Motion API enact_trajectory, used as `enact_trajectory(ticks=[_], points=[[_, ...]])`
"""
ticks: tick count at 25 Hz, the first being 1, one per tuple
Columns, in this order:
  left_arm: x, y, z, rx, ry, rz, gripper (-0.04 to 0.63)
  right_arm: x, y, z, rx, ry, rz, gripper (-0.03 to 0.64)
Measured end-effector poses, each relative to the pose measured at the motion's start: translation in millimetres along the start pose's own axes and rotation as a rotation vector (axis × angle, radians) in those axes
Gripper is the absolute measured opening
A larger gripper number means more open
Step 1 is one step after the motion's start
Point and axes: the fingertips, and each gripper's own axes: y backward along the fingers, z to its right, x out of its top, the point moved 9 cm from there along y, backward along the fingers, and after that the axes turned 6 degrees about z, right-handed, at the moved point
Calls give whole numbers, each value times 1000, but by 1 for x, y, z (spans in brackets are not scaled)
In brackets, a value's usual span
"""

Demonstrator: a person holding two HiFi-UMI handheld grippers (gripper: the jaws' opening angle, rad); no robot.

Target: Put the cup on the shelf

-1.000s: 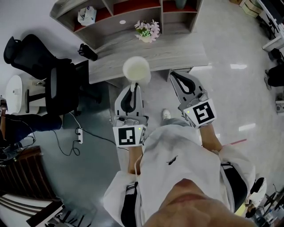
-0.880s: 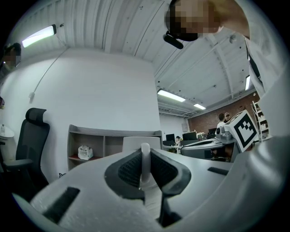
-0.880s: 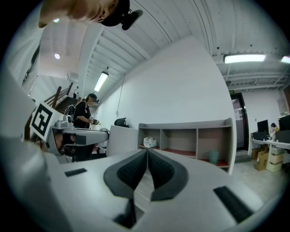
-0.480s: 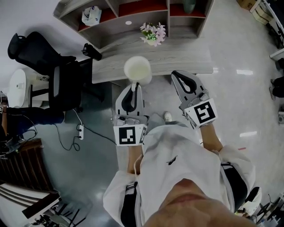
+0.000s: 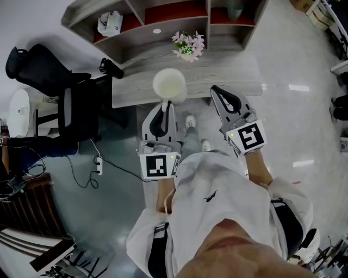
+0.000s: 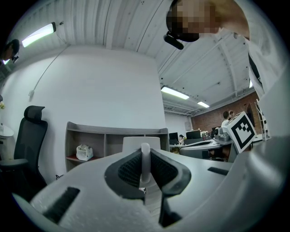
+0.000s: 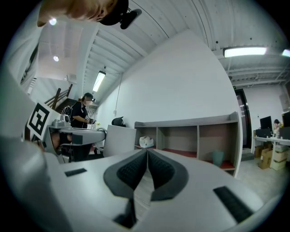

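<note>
A white cup (image 5: 169, 84) hangs in front of my left gripper (image 5: 164, 104), which is shut on its handle. In the left gripper view the handle (image 6: 145, 159) stands upright between the two dark pads, with the cup body (image 6: 136, 143) just beyond my left gripper (image 6: 145, 156). My right gripper (image 5: 218, 92) is shut and empty beside it; its pads meet in the right gripper view (image 7: 147, 153), where the cup (image 7: 119, 141) shows at left. The grey shelf (image 5: 163, 24) with red-lined compartments lies ahead, past a grey desk (image 5: 228, 73).
A pot of pink flowers (image 5: 187, 45) stands on the desk. A white bag (image 5: 110, 23) and a teal cup (image 5: 235, 10) sit in shelf compartments. A black office chair (image 5: 70, 98) is at left, cables and a power strip (image 5: 98, 165) lie on the floor.
The desk and shelf have shifted slightly in the head view and a foot has stepped forward. Both grippers keep the same stance, the cup still held in the left one.
</note>
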Motion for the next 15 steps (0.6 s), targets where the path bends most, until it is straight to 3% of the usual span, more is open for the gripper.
enact_trajectory(ticks=[15], points=[[-13, -56, -58, -36, 27, -1, 49, -2, -65, 22, -49, 6, -23, 32]])
